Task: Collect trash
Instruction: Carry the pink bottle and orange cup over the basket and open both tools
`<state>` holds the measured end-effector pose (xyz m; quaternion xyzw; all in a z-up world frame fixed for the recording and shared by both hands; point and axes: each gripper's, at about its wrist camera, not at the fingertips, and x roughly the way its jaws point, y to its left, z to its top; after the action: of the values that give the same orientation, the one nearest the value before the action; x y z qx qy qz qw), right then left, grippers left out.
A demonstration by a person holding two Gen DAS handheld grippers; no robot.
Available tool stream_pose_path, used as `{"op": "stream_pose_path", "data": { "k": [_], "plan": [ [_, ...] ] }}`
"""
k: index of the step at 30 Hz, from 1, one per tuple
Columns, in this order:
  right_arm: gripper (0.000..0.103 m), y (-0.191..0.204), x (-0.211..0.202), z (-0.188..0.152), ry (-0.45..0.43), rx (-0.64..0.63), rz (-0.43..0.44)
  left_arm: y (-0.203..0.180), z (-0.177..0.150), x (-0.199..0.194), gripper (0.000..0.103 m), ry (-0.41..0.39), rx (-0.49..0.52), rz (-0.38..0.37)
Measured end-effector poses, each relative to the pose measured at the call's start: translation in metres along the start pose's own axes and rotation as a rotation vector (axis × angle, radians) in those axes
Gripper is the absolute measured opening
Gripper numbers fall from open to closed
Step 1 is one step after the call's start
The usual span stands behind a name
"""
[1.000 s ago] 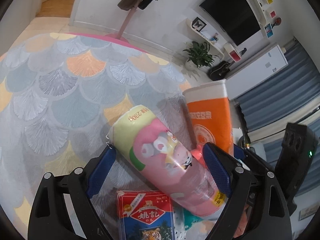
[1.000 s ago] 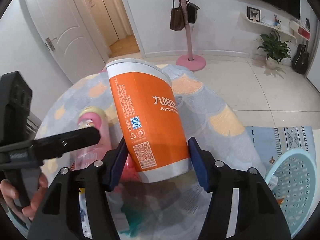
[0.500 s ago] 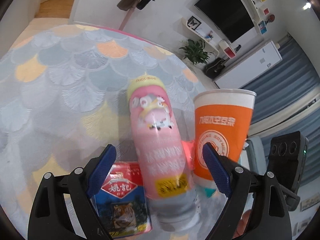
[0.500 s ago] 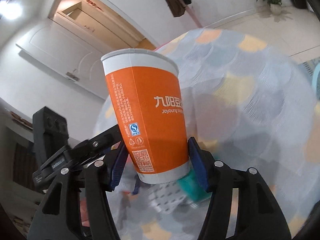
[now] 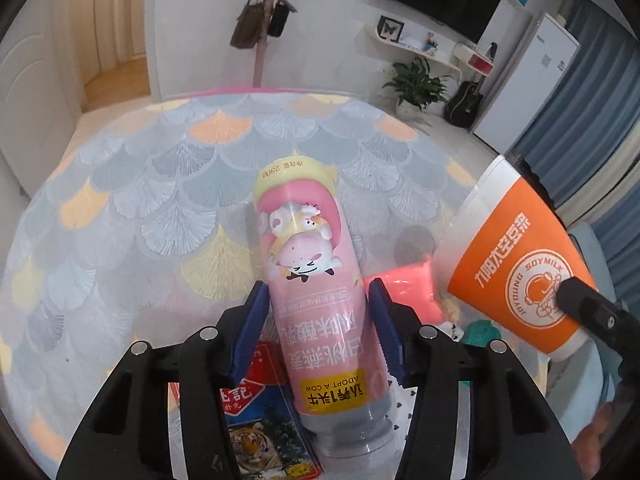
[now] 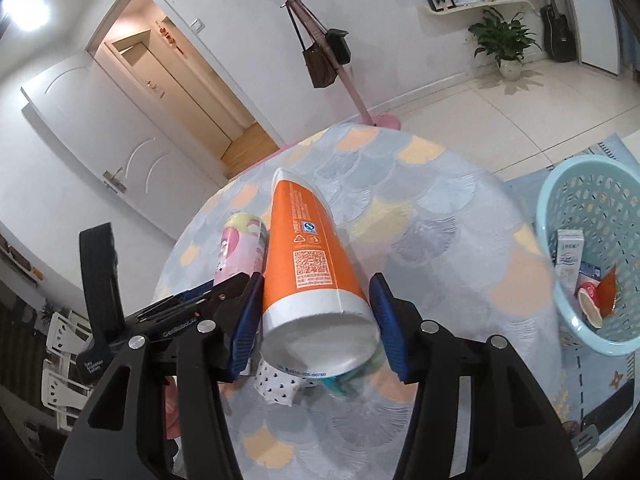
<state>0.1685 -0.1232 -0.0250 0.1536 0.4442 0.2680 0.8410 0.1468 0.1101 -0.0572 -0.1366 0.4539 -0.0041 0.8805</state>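
Right up close, the left gripper (image 5: 318, 328) has just been closing, and its blue pads now sit against both flanks of the pink yoghurt bottle (image 5: 308, 272), pinching it around the lower body. The bottle's long axis runs straight out along the fingers, yellow cap end away from the camera, clear base end nearest the palm, so it lies dead centre in the jaws, not off to a side. Beneath it on the round table (image 5: 132, 200) lie a tiger-print packet (image 5: 256, 440) and a bright pink wrapper (image 5: 408, 292), still waiting. Over on the other side, the right gripper (image 6: 316, 316) has been easing its jaws in a touch and is clamped on the orange paper cup (image 6: 308, 256), base toward the camera, rim pointing away and tilted over the table. Now the relation that matters: the pale blue basket (image 6: 552, 240) stands on the floor just past the table edge, off to the right of the right gripper, with a carton and scraps already inside. The cup hand looks the nearer of the two, so my call is the cup swings right and drops first, the bottle following across.
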Motion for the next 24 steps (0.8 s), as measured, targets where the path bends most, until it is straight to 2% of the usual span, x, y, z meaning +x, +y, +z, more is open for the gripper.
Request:
{"op": "stream_pose_path", "data": {
  "k": [13, 18, 24],
  "plan": [
    [0.050, -0.023, -0.047, 0.002, -0.100, 0.044, 0.005, -0.034, 0.010, -0.059, 0.046, -0.167, 0.051, -0.157],
    [0.050, -0.035, -0.078, 0.009, -0.180, 0.069, -0.013, -0.067, 0.018, -0.065, 0.045, -0.191, 0.105, -0.237],
    [0.050, -0.061, -0.121, 0.018, -0.287, 0.103, -0.083, -0.113, 0.027, -0.060, 0.045, -0.188, 0.161, -0.322]
  ]
}}
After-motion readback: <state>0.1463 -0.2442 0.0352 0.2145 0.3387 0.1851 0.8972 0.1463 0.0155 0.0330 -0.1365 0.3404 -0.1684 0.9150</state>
